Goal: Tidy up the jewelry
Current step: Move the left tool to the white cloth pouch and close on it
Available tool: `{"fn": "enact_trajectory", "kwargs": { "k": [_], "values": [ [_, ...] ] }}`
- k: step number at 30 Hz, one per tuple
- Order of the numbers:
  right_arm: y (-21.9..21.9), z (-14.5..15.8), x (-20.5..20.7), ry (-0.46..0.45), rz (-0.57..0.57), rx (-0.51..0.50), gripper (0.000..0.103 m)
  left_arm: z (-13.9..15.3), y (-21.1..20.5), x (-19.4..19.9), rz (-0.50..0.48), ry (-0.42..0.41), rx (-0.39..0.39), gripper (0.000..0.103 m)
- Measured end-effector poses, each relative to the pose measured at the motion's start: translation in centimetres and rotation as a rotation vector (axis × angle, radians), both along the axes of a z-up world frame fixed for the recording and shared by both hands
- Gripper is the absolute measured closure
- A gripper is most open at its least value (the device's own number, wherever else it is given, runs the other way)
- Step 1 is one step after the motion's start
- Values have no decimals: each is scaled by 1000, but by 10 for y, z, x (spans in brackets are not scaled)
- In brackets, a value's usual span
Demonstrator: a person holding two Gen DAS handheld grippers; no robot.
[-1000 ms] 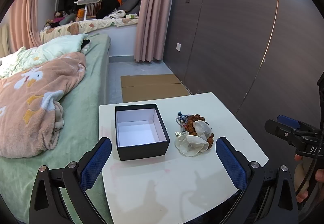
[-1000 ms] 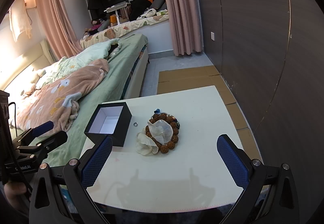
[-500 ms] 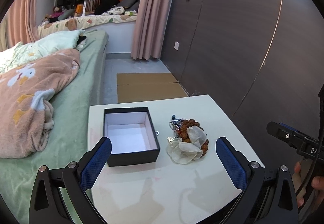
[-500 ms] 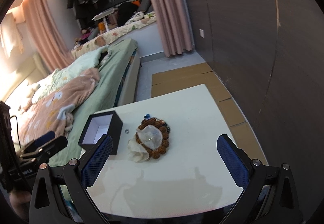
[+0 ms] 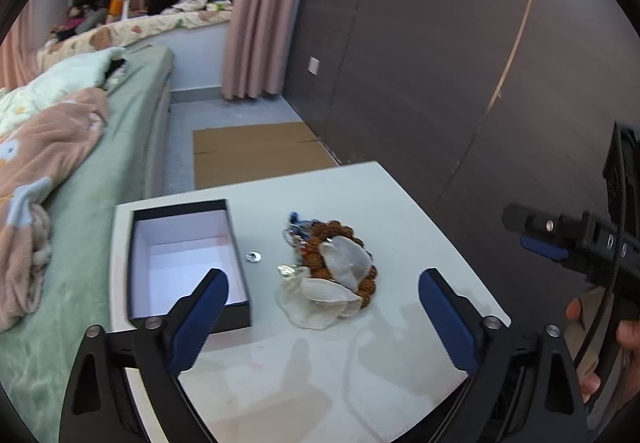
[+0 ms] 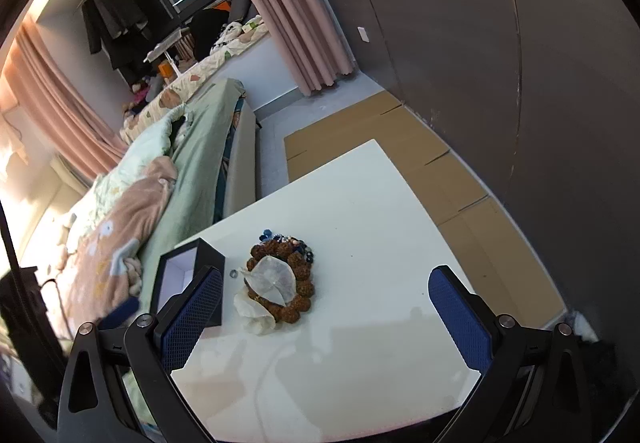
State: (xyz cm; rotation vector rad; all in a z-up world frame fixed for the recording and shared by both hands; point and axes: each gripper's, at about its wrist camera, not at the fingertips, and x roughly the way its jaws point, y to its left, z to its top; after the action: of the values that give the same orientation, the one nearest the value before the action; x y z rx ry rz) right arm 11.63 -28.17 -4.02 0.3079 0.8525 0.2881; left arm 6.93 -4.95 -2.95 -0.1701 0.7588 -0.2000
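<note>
On the white worktop sits a black box with a white lining, its lid off and nothing showing inside, though the left gripper's near blue pad covers the box's front corner. Just to the right of the box, apart from it, lies a small silver ring, and beyond that a heap of jewelry: a bracelet of brown beads with translucent white pieces lying over it, so that only part of the loop shows (a few blue and silvery bits at its far edge are too small to name). The left gripper hangs above the near part of the worktop with its jaws wide, having just been narrowing a little, and nothing lies between them. The right gripper is likewise spread wide and grasps nothing; the heap shows between its pads but farther off on the worktop. In the left wrist view it is cut off by the right edge, with fingers of the person's hand on its handle. A green bed runs along the worktop's left side.
</note>
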Motion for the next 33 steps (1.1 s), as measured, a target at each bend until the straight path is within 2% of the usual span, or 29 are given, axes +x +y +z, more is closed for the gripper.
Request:
{"fn": "enact_trajectory", "kwargs": {
  "k": [3,7,15,21,23,25,28,30,33],
  "values": [
    [-2,-6,7,34,-6,11,0,-12,-7,8,-34,42,1,22],
    [-6,-12,15,70,-16,25,0,-27,-17,19,-64,87,13,30],
    [-5,-27,33,142,-24,29,0,-51,-26,39,-78,140,45,40],
    [-3,-29,42,136,-23,25,0,-69,-34,55,-91,193,81,43],
    [-1,-31,45,146,-24,27,0,-75,-35,59,-93,211,94,54],
    [2,-32,49,152,-24,26,0,-80,-35,61,-91,221,107,71],
    [6,-33,53,155,-20,21,0,-82,-33,63,-90,218,106,82],
    [9,-35,54,160,-14,19,0,-76,-29,60,-96,203,88,101],
    [15,-38,56,173,0,22,0,-62,-22,51,-96,154,69,101]
  ]
}}
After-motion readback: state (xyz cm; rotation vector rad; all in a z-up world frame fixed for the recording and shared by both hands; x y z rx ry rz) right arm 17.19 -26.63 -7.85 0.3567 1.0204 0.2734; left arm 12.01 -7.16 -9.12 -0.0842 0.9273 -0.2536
